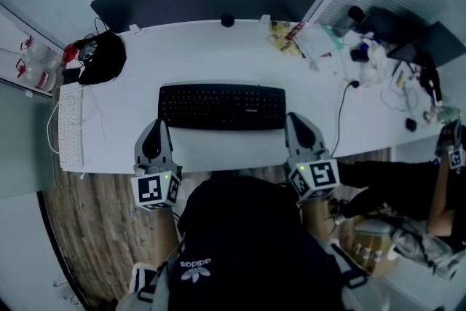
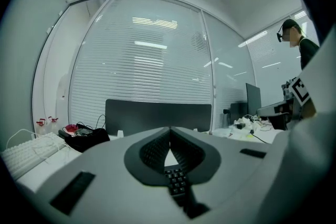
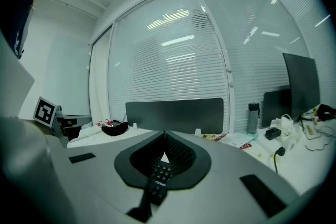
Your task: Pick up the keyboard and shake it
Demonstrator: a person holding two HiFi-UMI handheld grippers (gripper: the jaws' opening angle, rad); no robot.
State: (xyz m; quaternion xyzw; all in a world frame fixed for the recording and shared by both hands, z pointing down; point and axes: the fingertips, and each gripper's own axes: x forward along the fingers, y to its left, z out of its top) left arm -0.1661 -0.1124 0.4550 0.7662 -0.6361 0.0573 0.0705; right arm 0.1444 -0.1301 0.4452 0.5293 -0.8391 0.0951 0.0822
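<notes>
Left hand-held gripper (image 1: 156,124) and right hand-held gripper (image 1: 294,118), jaws together, apparently pointing near level.

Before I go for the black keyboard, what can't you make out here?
Flat black keyboard: the left gripper and right gripper each block all but a few keys in their own views.
Key lettering: too small in the head view.
Right-end desk clutter: too small.
</notes>
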